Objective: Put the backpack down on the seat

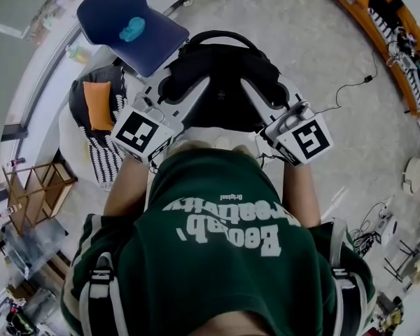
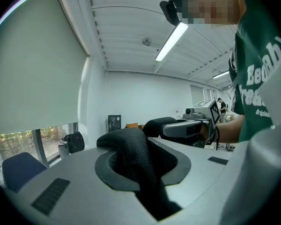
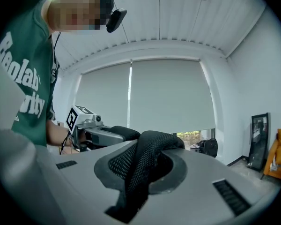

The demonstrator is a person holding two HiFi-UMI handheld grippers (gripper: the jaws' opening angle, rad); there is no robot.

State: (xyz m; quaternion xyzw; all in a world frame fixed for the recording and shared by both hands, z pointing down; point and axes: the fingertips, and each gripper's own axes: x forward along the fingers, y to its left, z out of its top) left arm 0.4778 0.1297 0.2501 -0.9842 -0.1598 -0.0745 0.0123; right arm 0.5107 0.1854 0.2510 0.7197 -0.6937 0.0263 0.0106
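The black backpack (image 1: pixel 220 72) hangs in front of me, held up by its mesh shoulder straps. My left gripper (image 1: pixel 185 96) is shut on one black mesh strap (image 2: pixel 131 156), which bulges up out of the closed jaws. A second strap (image 3: pixel 147 156) is pinched the same way in my right gripper (image 1: pixel 260 96), also shut. Each gripper shows in the other's view, level and close by. The blue chair seat (image 1: pixel 108 9) lies beyond the backpack to the upper left, with a small teal object (image 1: pixel 132 28) on it.
A second black bag with an orange panel (image 1: pixel 98 102) sits on the floor left of the backpack. A wooden frame (image 1: pixel 36 193) stands at the far left, an orange shelf (image 1: pixel 378 19) at the upper right. A cable (image 1: pixel 350 86) trails over the floor on the right.
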